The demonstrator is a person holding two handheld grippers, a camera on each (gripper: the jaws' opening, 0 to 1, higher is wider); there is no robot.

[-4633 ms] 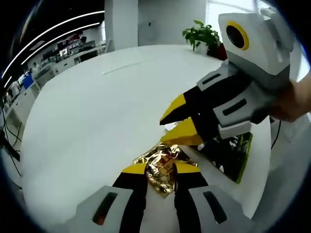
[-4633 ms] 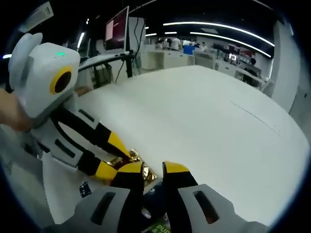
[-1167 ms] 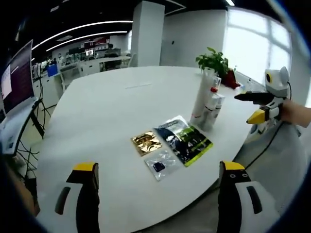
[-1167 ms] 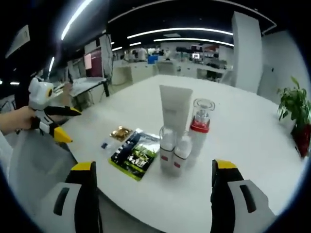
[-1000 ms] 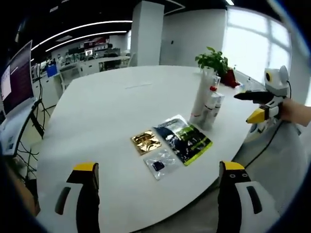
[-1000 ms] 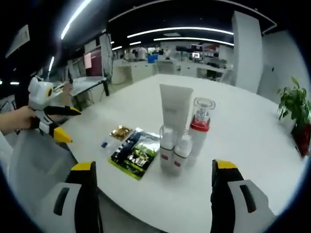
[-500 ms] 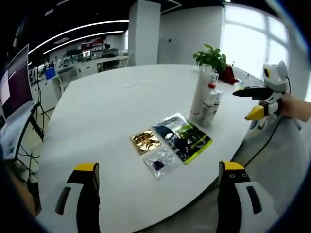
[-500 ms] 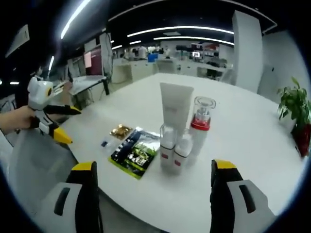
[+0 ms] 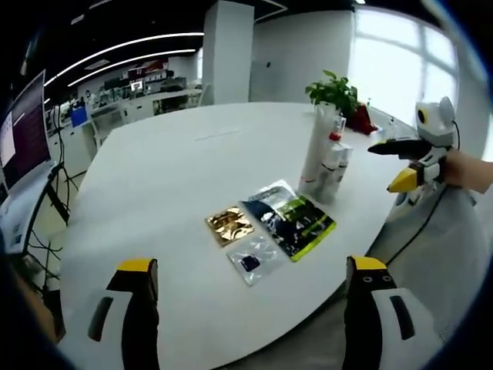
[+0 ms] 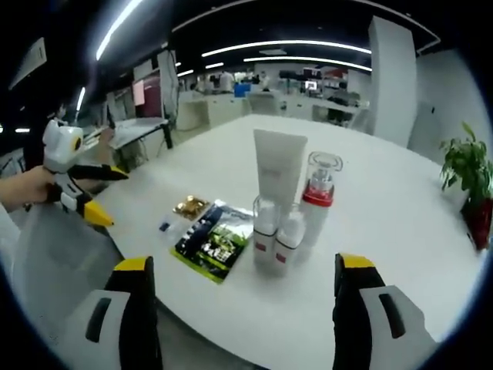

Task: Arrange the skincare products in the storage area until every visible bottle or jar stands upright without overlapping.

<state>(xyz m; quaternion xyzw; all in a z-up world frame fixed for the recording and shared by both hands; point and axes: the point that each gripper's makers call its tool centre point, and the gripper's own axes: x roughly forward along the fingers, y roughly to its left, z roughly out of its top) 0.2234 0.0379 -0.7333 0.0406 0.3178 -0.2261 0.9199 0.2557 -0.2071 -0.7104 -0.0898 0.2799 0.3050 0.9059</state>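
At the centre of the right gripper view we have the skincare cluster: a tall white tube (image 10: 279, 171) standing on end, a clear-capped bottle with a red collar (image 10: 316, 202) just to its right, and two small bottles with red bands (image 10: 276, 235) in front, all upright and packed close, some touching. In the left gripper view the same group stands at centre right, before a potted plant (image 9: 333, 90). Left of the cluster in the right gripper view, three flat sachets lie on the white tabletop (image 10: 400, 231): a dark green one (image 10: 215, 243), a gold one (image 10: 190, 207) and a small clear one (image 10: 166, 228). The gold one sits just beside the green; we cannot tell whether any edges overlap.

Both tools hang back off the tabletop's edge. The left gripper (image 9: 250, 297) has its fingers spread wide with nothing between them, and the right gripper (image 10: 245, 297) is likewise wide apart and empty.

We judge the arrangement close to done, perhaps complete. To do this step well, we should check before touching: look for gaps between the bottles and confirm each stands on its base. If a correction is needed, we should approach from the open side, pinch one small bottle low on its body, and slide it gently, since a nudge could topple the tall tube onto its neighbours.
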